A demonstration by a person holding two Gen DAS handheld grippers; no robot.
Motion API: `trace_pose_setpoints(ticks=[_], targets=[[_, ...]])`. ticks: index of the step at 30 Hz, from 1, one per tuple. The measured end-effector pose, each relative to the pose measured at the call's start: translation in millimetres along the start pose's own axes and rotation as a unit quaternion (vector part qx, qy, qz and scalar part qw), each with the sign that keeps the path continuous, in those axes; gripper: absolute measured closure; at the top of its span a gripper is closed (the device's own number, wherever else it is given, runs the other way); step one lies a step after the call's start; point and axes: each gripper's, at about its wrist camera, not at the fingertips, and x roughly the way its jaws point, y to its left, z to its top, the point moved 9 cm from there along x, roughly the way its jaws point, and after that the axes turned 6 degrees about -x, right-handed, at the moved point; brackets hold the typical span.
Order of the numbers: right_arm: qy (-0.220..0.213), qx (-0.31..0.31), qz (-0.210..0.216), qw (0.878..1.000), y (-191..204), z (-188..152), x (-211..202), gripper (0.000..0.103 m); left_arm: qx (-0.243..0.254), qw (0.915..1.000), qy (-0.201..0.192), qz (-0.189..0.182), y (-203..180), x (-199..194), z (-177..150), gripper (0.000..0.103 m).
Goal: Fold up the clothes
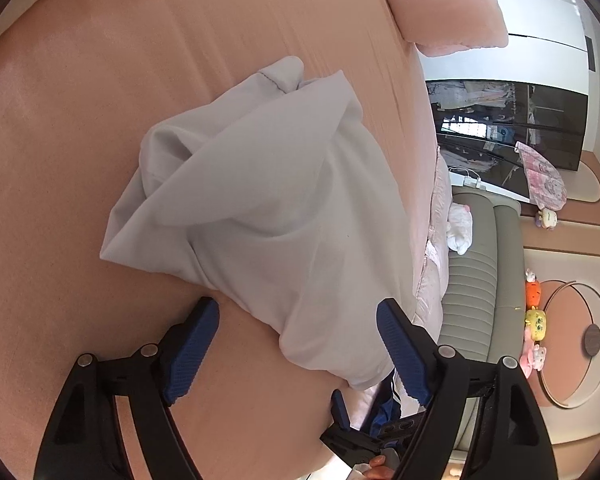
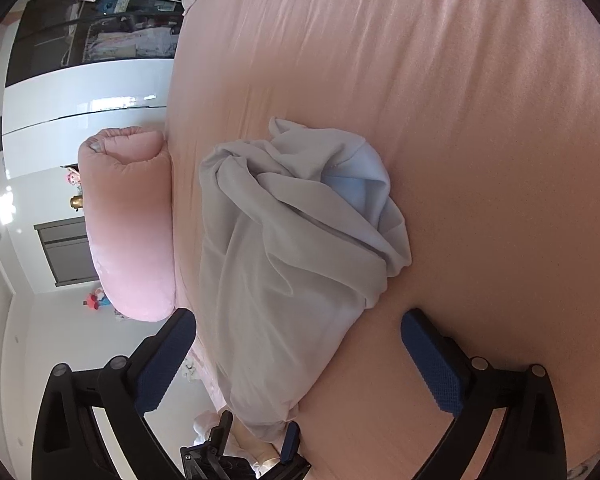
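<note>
A pale grey garment (image 1: 260, 200) lies crumpled in a heap on the pink bed (image 1: 100, 120), close to the bed's edge. My left gripper (image 1: 298, 308) is open, its blue pads standing either side of the garment's near end without pressing on it. In the right wrist view the same garment (image 2: 284, 240) shows a light blue inner patch. My right gripper (image 2: 299, 317) is wide open and straddles the near end of the heap. The two grippers sit close together at the same end: a blue finger (image 1: 340, 406) of the right one shows low in the left wrist view.
A rolled pink quilt (image 2: 128, 220) lies along the bed's edge beside the garment. Beyond the edge are a grey padded bench (image 1: 472, 280), plush toys (image 1: 536, 320) and a dark glass wardrobe (image 1: 508, 128). The pink bed (image 2: 460, 120) stretches wide past the heap.
</note>
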Motion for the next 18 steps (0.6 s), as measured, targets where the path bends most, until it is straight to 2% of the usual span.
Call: trace_pose_setpoints(ticks=[5, 7, 14, 18], targets=[[-0.006, -0.008, -0.010, 1.000, 10, 8, 11, 0.000, 0.006, 0.9999, -0.006, -0.006, -5, 6, 6, 0.016], [-0.010, -0.004, -0.010, 1.000, 12, 13, 15, 0.000, 0.014, 0.9998, -0.010, -0.003, -9, 9, 5, 0.010], [-0.022, 0.013, 0.003, 1.000, 24, 32, 31, 0.000, 0.027, 0.9995, -0.017, -0.002, -23, 21, 13, 0.009], [-0.014, -0.005, -0.001, 1.000, 30, 37, 36, 0.000, 0.029, 0.9994, -0.016, -0.009, -29, 28, 21, 0.009]])
